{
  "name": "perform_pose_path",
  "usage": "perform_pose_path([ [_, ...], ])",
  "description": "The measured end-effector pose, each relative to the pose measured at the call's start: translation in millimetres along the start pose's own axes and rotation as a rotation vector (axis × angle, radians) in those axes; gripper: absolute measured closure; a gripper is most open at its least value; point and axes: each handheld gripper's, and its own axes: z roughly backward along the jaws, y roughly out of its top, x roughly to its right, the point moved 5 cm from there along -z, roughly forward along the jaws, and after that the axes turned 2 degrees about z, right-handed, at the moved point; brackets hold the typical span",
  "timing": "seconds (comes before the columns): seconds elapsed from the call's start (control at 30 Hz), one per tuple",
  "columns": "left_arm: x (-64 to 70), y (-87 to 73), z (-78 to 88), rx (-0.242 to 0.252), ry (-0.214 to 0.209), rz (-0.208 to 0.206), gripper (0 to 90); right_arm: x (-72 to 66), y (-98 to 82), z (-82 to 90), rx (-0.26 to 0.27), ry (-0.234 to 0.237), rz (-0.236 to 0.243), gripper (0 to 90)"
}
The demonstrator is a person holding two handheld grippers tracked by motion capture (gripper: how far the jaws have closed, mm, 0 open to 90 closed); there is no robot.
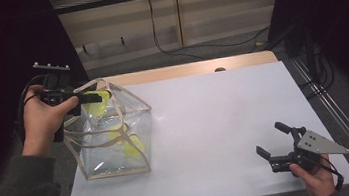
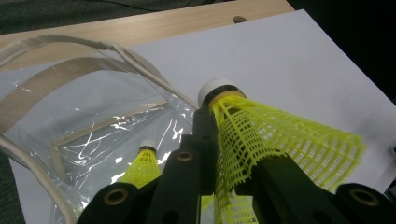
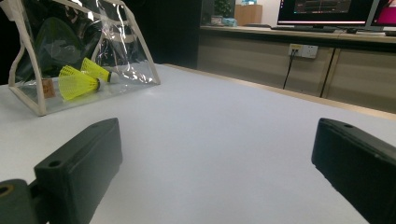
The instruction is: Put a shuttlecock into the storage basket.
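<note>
Step in hand: putting a yellow shuttlecock [image 2: 261, 140] into the clear bag [image 1: 116, 135], as I judge it.
Left gripper [image 1: 92, 96]: upper left of the high view, over the bag's open top; jaws closed on the shuttlecock's mesh skirt, cork end pointing away.
Right gripper [image 1: 273, 141]: lower right of the high view, low over the white sheet [image 1: 216, 123]; jaws wide apart, holding nothing.
Bag content: two shuttlecocks [image 3: 79, 79] lie on the bottom already.
Advice: bring the shuttlecock lower, between the cloth handles [image 2: 70, 65] (they stand close to the mouth), and open only when it is inside the rim.
Risk: opening too high may let it bounce off the rim.
</note>
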Motion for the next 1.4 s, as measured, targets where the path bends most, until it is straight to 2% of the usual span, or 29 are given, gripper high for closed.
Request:
perform_pose_path([
  [0.3, -5.6, -5.4, -2.1, -0.001, 0.017, 0.003, 83.4, 0.1, -0.1, -0.1, 0.000, 0.000, -0.001, 1.6],
  [0.73, -11.7, -13.7, -5.4, 0.000, 0.020, 0.008, 83.1, 0.0, -0.1, -0.1, 0.000, 0.000, -0.002, 1.6],
  [1.03, -19.4, -19.8, -6.1, -0.002, 0.044, 0.020, 83.2, -0.3, -0.4, -0.4, 0.001, 0.001, -0.001, 1.6],
  [1.4, -22.5, -24.8, -7.0, -0.001, 0.049, 0.014, 82.9, -0.5, -0.3, -0.2, 0.000, 0.005, -0.003, 1.6],
])
